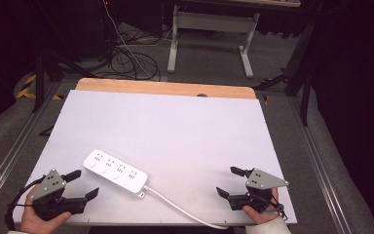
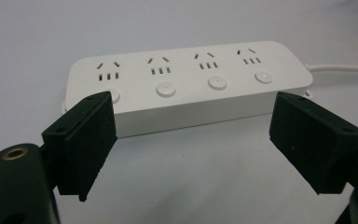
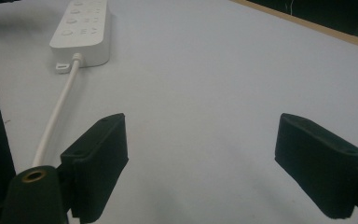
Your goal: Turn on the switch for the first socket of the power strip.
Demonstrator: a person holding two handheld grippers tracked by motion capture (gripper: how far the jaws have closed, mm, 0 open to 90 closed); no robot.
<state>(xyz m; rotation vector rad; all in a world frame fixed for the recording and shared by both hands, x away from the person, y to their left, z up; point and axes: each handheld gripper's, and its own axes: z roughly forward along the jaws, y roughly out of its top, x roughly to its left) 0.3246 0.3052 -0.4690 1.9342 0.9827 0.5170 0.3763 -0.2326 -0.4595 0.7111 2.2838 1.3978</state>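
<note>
A white power strip (image 1: 115,171) with several sockets and round buttons lies flat on the white table (image 1: 175,126), near its front left. Its white cable (image 1: 180,207) runs off the front edge. My left gripper (image 1: 82,183) rests at the front left corner, open, with nothing between its jaws. In the left gripper view the power strip (image 2: 186,81) lies just beyond the left gripper (image 2: 205,140). My right gripper (image 1: 231,181) sits open at the front right, apart from the strip. The right gripper view has the power strip (image 3: 81,30) and cable (image 3: 58,112) at far left, beside the right gripper (image 3: 203,163).
A wooden strip (image 1: 165,88) edges the table's far side. Beyond it stand a white table frame (image 1: 212,34) and loose cables (image 1: 131,58) on the floor. Metal rails (image 1: 9,156) run along both sides of the table.
</note>
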